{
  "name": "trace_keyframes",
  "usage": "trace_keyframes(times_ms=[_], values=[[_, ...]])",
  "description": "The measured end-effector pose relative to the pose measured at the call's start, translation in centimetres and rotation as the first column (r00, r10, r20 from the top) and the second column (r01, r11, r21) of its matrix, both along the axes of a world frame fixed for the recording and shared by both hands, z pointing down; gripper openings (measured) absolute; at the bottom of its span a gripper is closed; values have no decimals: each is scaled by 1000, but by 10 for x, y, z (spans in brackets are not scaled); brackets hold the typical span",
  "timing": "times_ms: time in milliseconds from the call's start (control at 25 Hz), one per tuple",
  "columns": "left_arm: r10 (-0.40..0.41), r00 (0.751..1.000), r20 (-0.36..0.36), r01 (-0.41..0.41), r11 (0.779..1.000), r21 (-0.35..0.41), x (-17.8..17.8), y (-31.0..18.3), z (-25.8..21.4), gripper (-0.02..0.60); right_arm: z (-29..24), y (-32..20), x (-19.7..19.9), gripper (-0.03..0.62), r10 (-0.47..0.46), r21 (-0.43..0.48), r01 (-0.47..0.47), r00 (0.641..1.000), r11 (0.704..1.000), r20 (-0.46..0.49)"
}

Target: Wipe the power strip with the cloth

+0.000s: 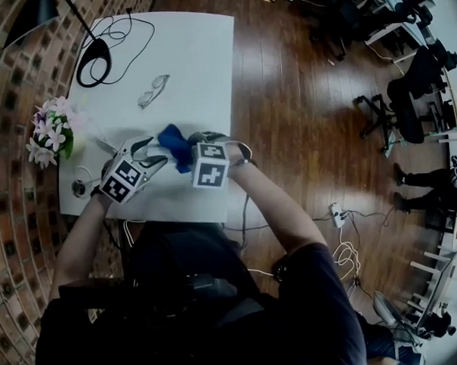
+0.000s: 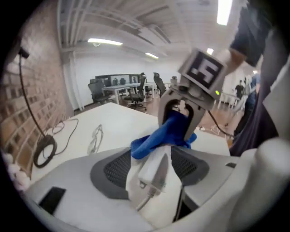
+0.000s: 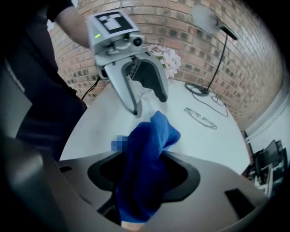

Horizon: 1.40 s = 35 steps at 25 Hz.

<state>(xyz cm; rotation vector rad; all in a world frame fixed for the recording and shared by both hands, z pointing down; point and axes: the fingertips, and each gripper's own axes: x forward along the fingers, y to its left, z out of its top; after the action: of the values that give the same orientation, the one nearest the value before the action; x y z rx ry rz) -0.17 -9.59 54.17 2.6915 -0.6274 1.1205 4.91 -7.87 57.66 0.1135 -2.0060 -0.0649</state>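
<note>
Two tools: your left tool (image 2: 152, 158) pinches the single white power strip (image 2: 157, 176); your right tool (image 3: 142, 174) stands spread around the single blue cloth (image 3: 152, 136).

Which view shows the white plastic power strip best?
The left gripper view: the white plastic power strip lies close up between the jaws of the left gripper, cable towards the camera. The right gripper view shows only a white sliver in those jaws. In the head view I cannot make it out.

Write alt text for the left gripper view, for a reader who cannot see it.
A white plastic power strip sits clamped in the left gripper, its far end under a bunched blue cloth that hangs between the right gripper's jaws. White table behind.
</note>
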Motion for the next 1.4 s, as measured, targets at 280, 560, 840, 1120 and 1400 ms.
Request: trace_keyframes(times_ms=[280, 560, 840, 1120, 1400], values=[[97, 994, 55, -87, 983, -162, -17, 19, 34, 282, 5, 11, 2, 224, 25, 219, -16, 999, 976, -36], [136, 981, 142, -132, 990, -41, -12, 32, 37, 232, 2, 20, 2, 224, 44, 300, -14, 995, 954, -92], [210, 955, 208, -220, 975, 24, -13, 48, 48, 191, -14, 25, 8, 233, 130, 371, -98, 990, 924, -61], [209, 957, 201, -220, 975, 35, -14, 48, 51, 184, -18, 29, -2, 171, 105, 342, -97, 994, 935, -5], [176, 969, 172, -187, 981, 50, -11, 45, 50, 183, -38, 22, 15, 71, 348, 211, -380, 921, 901, 176]])
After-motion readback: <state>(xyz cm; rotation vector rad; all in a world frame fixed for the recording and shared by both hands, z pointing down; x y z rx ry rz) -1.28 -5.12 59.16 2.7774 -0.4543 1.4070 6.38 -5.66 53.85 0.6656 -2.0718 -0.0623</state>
